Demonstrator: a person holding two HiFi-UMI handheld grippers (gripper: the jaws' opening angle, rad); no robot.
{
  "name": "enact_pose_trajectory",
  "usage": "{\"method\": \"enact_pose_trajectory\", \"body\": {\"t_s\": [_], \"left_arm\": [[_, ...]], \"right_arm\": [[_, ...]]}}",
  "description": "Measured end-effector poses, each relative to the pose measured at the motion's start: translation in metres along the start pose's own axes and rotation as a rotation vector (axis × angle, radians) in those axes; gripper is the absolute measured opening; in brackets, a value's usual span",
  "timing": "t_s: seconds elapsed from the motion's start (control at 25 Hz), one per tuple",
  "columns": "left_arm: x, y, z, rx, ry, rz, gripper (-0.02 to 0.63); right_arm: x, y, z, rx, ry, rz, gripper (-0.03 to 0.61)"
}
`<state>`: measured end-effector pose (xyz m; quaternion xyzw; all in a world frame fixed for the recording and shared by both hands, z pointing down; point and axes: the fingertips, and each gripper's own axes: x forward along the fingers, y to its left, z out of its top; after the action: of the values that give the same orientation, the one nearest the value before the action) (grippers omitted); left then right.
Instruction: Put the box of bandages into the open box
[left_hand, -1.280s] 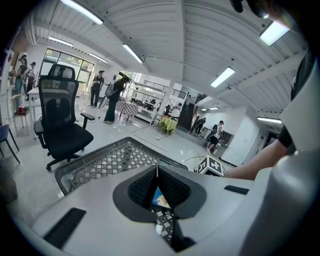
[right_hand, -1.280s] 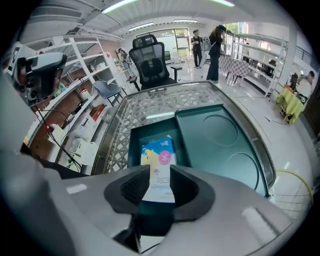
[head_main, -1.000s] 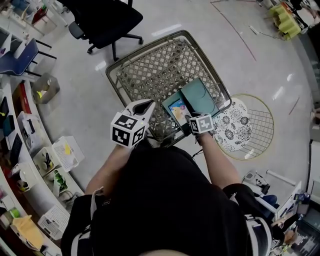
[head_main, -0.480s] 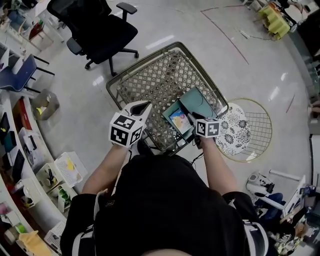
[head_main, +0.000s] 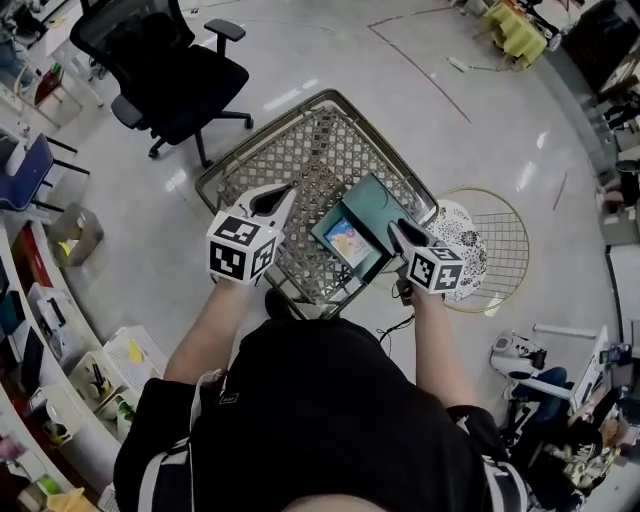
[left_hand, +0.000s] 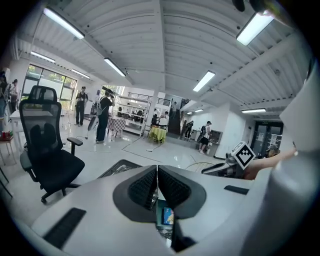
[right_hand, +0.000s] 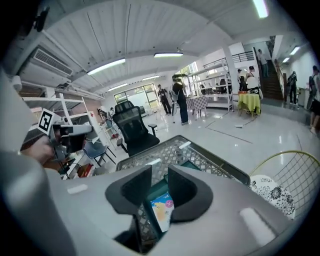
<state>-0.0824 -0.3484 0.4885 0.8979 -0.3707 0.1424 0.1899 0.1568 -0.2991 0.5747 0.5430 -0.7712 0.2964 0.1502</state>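
1. Nearest the person, the left gripper (head_main: 268, 203) hovers above the 8 o'clock side of the wire cart (head_main: 300, 150). Its jaws are pressed together with nothing between them.
2. The right gripper (head_main: 402, 233) hangs over the cart's 4 o'clock corner, jaws spread and empty. In the right gripper view the box of bandages (right_hand: 162, 210) shows below the gap, untouched by the pads.
3. The box of bandages appears to lie picture-side up inside the open box (head_main: 388, 203), toward its 7 o'clock end.
4. The placing step looks done. The next move is probably just to lift the right gripper clear without knocking the raised lid.
5. Farther off are an office chair (head_main: 165, 70) at 11 o'clock and a round wire rack (head_main: 500, 240) at 3 o'clock.
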Motion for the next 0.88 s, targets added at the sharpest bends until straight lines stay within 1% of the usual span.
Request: {"method": "enact_pose_trajectory", "body": {"t_s": [0.2,0.32,0.4,0.48,0.6,0.76,0.88], "left_arm": [[-0.010,-0.022,0.008,-0.008,-0.019,0.045,0.014],[-0.012,-0.045,0.008,0.013,-0.013,0.047,0.014],[-0.012,-0.054,0.007,0.020,-0.008,0.068,0.014],[-0.012,-0.062,0.008,0.017,-0.014,0.090,0.014],[-0.012,-0.078,0.014,0.036,-0.018,0.109,0.014],[-0.014,-0.097,0.046,0.092,-0.042,0.102,0.014],[-0.015,-0.093,0.070,0.113,-0.036,0.100,0.014]], "right_arm": [[-0.036,-0.002,0.029,-0.001,-0.136,0.029,0.079],[-0.054,-0.004,0.038,-0.006,-0.190,0.053,0.069],[-0.062,-0.009,0.043,-0.006,-0.210,0.064,0.064],[-0.068,-0.016,0.055,-0.031,-0.230,0.076,0.064],[-0.079,-0.023,0.086,-0.076,-0.296,0.098,0.063],[-0.097,-0.024,0.131,-0.067,-0.426,0.117,0.031],[-0.108,-0.012,0.152,-0.072,-0.495,0.134,0.011]]}}
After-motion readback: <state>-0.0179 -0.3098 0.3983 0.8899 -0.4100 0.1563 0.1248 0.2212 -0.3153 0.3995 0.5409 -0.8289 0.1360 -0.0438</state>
